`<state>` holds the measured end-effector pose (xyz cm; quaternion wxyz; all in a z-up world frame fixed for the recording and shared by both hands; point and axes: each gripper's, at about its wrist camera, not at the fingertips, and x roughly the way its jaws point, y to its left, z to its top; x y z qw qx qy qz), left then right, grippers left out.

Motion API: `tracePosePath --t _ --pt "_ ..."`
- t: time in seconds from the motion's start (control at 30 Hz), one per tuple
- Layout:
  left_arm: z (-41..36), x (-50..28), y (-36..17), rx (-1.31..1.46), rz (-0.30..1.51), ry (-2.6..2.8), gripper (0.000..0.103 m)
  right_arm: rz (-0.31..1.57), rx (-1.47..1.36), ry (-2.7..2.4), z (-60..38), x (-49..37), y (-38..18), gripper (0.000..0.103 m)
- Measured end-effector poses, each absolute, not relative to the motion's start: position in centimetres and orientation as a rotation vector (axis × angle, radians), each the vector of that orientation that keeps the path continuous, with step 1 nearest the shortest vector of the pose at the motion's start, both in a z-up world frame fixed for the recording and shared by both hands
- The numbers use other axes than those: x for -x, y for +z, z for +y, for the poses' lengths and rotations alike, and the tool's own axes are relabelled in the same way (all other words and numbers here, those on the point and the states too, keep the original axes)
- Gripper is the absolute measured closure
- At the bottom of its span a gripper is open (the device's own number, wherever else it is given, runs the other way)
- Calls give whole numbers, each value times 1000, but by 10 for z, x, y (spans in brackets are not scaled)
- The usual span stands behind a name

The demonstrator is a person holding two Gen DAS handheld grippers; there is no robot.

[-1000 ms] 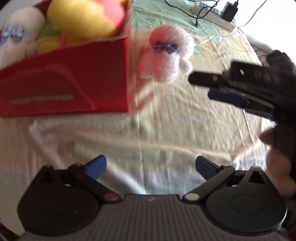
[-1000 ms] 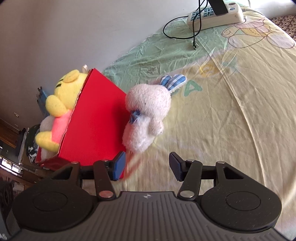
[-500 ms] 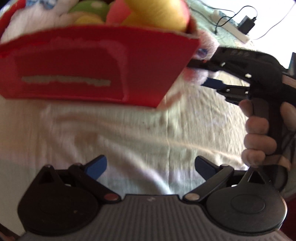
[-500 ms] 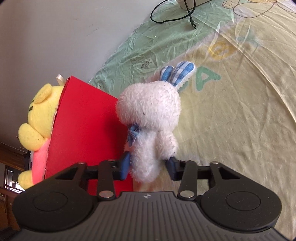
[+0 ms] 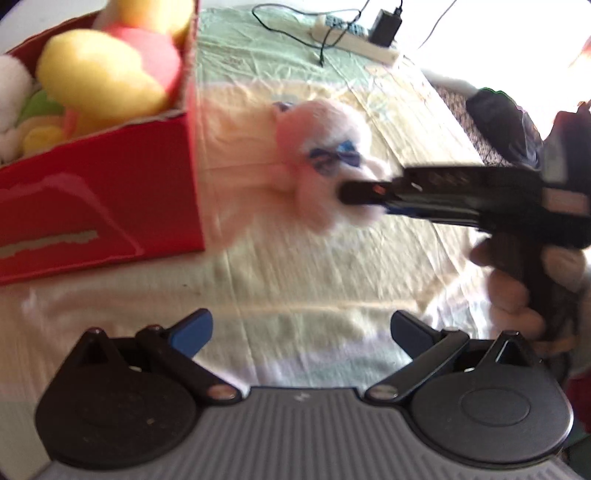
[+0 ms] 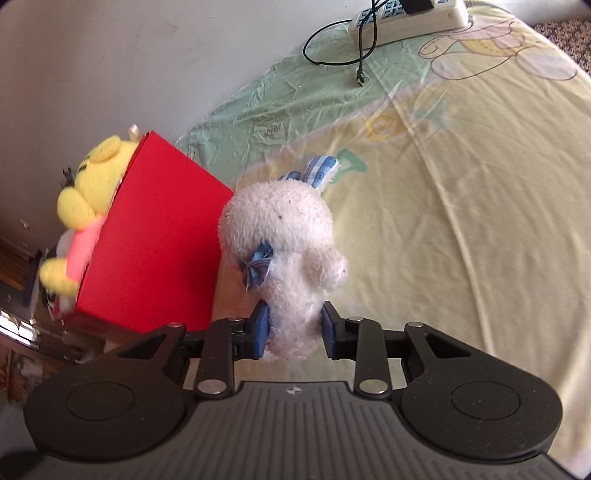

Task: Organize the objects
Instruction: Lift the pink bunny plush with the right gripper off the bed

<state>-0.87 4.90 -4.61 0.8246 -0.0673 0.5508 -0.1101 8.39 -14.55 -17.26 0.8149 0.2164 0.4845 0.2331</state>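
A white plush bunny [image 6: 284,236] with blue checked ears and a blue bow sits between the pads of my right gripper [image 6: 294,328], whose jaws are closing and squeeze its lower body. In the left wrist view the same bunny [image 5: 325,155] shows blurred, with the right gripper [image 5: 354,195] reaching in from the right. Beside the bunny stands a red box [image 6: 147,243] that holds a yellow plush bear [image 6: 96,184] and other soft toys. My left gripper [image 5: 301,328] hangs open over bare sheet, in front of the red box [image 5: 99,199].
Everything lies on a bed with a pale yellow and green cartoon sheet [image 6: 461,184]. A white power strip [image 6: 410,18] with a black charger and cable lies at the far end. A plain wall runs behind the box. A hand [image 5: 517,280] holds the right gripper's handle.
My right gripper closed in from open onto the bunny's lower body. The left wrist view swung toward the box and back, and the bunny shifted toward the right gripper.
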Motion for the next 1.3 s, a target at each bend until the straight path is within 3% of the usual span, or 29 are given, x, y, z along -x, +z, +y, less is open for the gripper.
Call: tracePosePath --t 0.27,0.47,0.87,1.03,1.3 --pt "41 6 -50 136 1165 -237 2 1058 -414 532 -169 -57 -170 64" --pt "24 6 -43 67 1098 -226 2 986 -636 489 -195 -64 -169 59" --pt "24 7 -43 74 1072 -201 5 942 -1038 497 -231 -93 -192 59" --pt "39 10 -45 106 1070 -157 6 934 -926 469 -243 -89 -180 59" --pt "48 4 -45 145 1069 -151 7 931 -1002 322 -244 -109 -202 59"
